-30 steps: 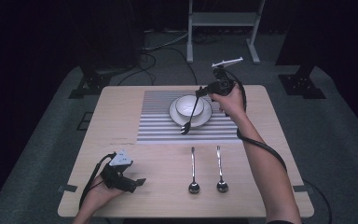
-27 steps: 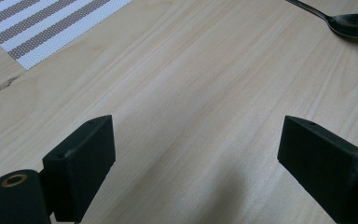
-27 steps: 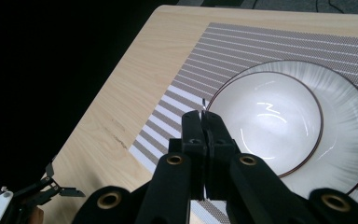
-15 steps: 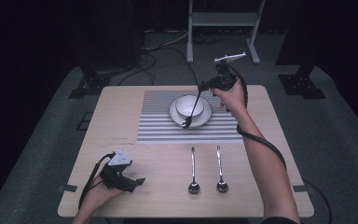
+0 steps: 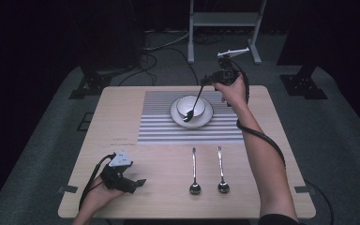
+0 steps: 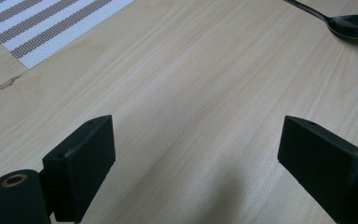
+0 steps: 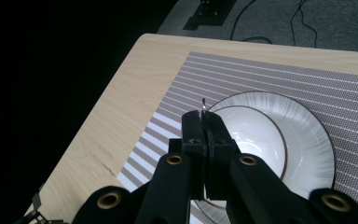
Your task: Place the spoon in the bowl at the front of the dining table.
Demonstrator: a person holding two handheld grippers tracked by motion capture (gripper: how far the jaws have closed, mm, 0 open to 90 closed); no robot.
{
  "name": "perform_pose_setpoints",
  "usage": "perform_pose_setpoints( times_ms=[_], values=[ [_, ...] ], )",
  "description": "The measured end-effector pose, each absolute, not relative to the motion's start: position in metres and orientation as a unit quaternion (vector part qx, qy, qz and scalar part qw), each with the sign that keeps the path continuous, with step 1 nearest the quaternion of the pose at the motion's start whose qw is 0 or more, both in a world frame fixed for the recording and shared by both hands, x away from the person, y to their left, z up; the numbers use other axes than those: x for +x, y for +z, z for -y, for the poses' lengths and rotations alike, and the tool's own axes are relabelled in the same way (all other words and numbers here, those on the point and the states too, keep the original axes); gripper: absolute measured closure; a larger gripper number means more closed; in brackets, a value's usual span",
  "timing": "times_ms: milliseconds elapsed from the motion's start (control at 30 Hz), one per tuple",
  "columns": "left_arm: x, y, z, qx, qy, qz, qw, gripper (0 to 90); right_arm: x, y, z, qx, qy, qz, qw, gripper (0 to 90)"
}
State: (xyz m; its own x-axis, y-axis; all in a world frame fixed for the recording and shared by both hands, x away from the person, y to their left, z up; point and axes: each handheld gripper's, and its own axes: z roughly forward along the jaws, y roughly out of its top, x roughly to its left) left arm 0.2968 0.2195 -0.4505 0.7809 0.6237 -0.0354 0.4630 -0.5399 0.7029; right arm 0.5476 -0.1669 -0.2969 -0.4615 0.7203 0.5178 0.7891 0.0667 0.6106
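Above table (image 5: 122, 108), spoon (image 5: 194, 104) steeply tilted, bowl-end down

This looks like a recording lab or studio set up as a dining scene. A pale wooden surface (image 5: 122, 117) stands alone on grey carpet (image 5: 42, 140) in the middle of the frame, ringed by black backdrop. Loose cables (image 5: 164, 51) snake across the floor at the top, beside a white metal stand (image 5: 222, 21) and dark equipment bases (image 5: 91, 84) at upper left and right.
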Motion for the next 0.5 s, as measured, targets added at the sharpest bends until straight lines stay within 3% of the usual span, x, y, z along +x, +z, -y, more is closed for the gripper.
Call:
perform_pose_setpoints(
  times_ms=[500],
  values=[
    [0.296, -0.451, -0.219, 0.871, 0.110, -0.310, 0.364, 9.9, 0.564, -0.299, 0.172, -0.543, -0.441, 0.715, 0.017, 88.2]
  ],
)
